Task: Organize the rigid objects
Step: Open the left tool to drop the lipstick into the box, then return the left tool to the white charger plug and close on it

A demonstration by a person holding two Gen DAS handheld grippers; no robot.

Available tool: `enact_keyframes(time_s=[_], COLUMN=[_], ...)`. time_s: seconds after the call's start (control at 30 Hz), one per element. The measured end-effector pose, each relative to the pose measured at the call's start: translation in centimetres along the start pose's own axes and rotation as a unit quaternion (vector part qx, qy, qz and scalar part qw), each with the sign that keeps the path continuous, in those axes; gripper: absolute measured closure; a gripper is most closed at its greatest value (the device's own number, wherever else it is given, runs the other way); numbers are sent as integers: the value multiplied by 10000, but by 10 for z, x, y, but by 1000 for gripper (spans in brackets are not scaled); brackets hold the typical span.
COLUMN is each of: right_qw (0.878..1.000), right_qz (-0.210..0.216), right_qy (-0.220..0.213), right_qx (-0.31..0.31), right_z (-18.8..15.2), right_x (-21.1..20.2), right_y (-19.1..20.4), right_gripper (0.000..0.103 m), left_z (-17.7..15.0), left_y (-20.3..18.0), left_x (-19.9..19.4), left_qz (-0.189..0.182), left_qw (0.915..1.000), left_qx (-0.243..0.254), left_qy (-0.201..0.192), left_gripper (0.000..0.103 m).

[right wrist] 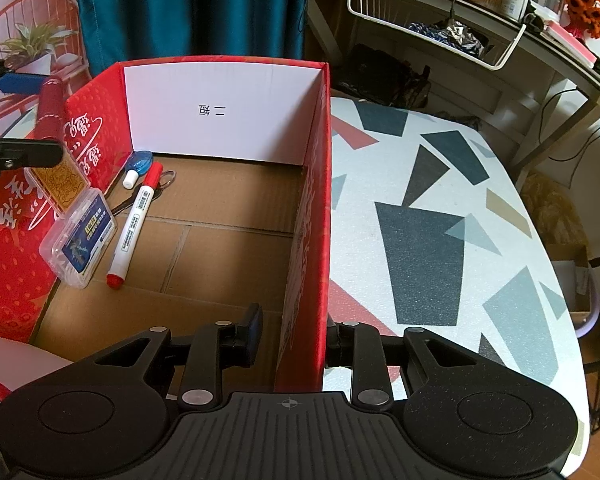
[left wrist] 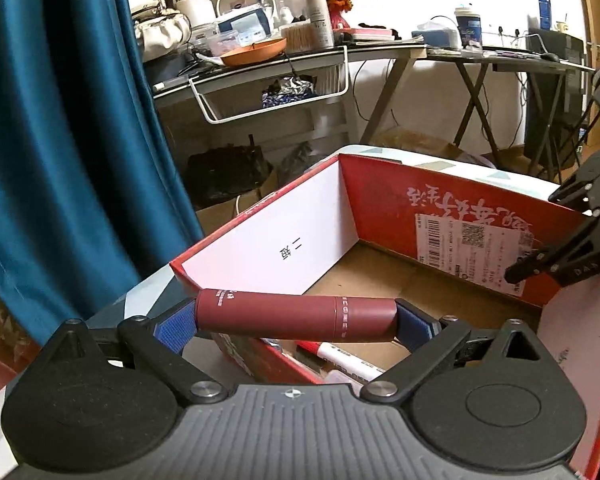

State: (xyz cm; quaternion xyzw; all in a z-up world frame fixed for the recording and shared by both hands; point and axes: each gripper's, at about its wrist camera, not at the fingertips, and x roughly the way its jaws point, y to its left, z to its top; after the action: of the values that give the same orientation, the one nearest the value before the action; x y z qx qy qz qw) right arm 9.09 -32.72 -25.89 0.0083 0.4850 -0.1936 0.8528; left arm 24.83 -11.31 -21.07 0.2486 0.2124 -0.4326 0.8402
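The left hand-held gripper [left wrist: 296, 318] is clamped on a dark red tube [left wrist: 296, 315], one blue pad at each end, so the tube lies crosswise between the fingers. It is held above the near edge of an open red cardboard box [left wrist: 384, 204], clear of the box floor. In the right wrist view the same tube [right wrist: 51, 110] shows at the far left, above the box's left wall.

The right hand-held gripper [right wrist: 290, 340] is closed on the right wall of the box [right wrist: 314, 216], one finger inside the box and one outside it. The wall stands upright between the pads.

The box sits on a tabletop [right wrist: 440, 216] covered in a white sheet with grey, black and red shapes. A white card with two printed characters lines the far end wall.

On the box floor, along the left wall, lie:
- a white marker with a red cap [right wrist: 134, 226], lengthwise;
- a clear plastic case with a blue label [right wrist: 78, 236], leaning against the wall, touching the marker;
- a small blue item with a white end [right wrist: 138, 168] near the far corner;
- a metal ring [right wrist: 167, 178] just beside the marker's cap.

The remaining floor of the box is bare cardboard.
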Motion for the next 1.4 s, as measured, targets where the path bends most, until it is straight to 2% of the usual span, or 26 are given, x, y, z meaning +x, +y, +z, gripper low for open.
enact_keyframes(time_s=[0.23,0.33,0.6,0.77,0.93,1.03,1.1,1.27,1.4], right_qw=[10000,9999,10000,10000,9999,10000,9999,10000,10000], right_qz=[35,35,60,64,75,69,71,64,61], right_qy=[63,87,18,10,-13,-12,-13,-7,-7], right_qx=[-55,-101,51,60,80,70,72,64,63], right_z=[0,1,0,0,-1,-1,0,0,0], right_x=[1,1,1,0,0,0,0,0,0], right_y=[1,2,-2,-2,-3,-2,-2,-2,-2], right_gripper=[76,76,76,76,76,76,76,76,76], left_z=[7,9,-10,-35,-69,-89,-99,-110,-109], left_y=[4,9,37,62,81,85,86,86,87], left_x=[9,1,-32,-53,-67,-69,-70,-66,-60], left_qz=[10,41,356,721,1102,1259,1277,1354,1327], left_qw=[9996,9995,9936,9850,9693,9608,9570,9524,9486], left_qx=[-239,-294,-1063,-1564,-2182,-2429,-2550,-2638,-2795], left_qy=[151,55,-95,45,268,443,534,701,671], left_gripper=[0,0,0,1,4,11,23,45,49])
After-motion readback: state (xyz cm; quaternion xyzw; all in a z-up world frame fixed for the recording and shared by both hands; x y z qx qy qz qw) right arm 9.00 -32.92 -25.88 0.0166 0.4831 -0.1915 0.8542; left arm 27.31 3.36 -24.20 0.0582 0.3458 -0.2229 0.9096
